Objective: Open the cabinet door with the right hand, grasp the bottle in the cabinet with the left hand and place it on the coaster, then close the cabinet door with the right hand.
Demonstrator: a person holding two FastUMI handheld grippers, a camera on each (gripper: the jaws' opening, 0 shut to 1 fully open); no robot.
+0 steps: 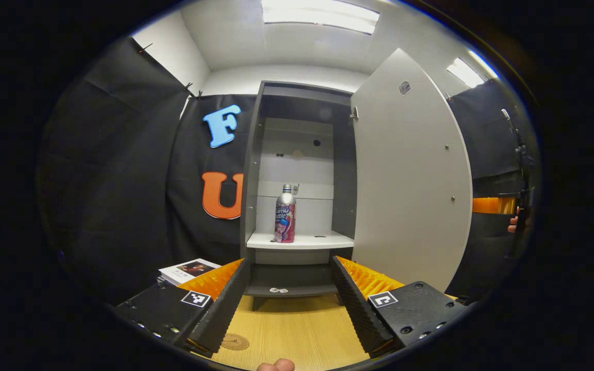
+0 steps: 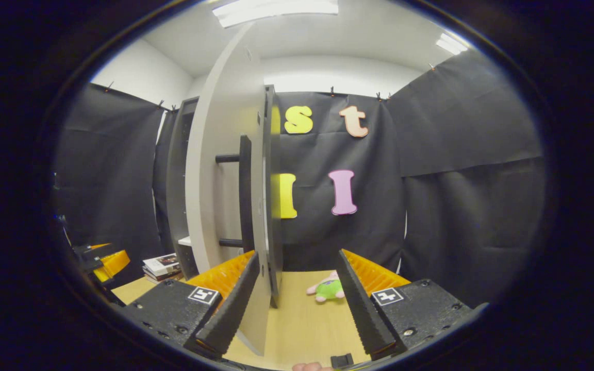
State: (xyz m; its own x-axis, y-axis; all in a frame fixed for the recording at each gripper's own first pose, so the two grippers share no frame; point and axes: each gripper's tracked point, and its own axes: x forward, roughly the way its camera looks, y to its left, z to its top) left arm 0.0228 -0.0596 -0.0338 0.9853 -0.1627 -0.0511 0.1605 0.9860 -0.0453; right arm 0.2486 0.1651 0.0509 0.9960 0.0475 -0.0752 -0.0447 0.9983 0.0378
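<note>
Your left claw [image 1: 291, 304] gapes wide and empty over the tabletop [image 1: 297, 330], coaster [image 1: 234, 341] by its left finger. Bottle [image 1: 285, 214] stands upright on the cabinet [image 1: 253, 170] shelf, door [image 1: 410, 175] swung open. Your right claw [image 2: 297, 304] is spread, empty, door edge [image 2: 263, 216] just inside its left finger.

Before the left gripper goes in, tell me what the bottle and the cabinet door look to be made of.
Bottle: likely aluminium, going by its silvery glossy neck and cap, with a printed wrap around the body. Cabinet door: probably laminated board, matte pale grey, flat and smooth, with small metal fasteners showing on its inner face.
</note>
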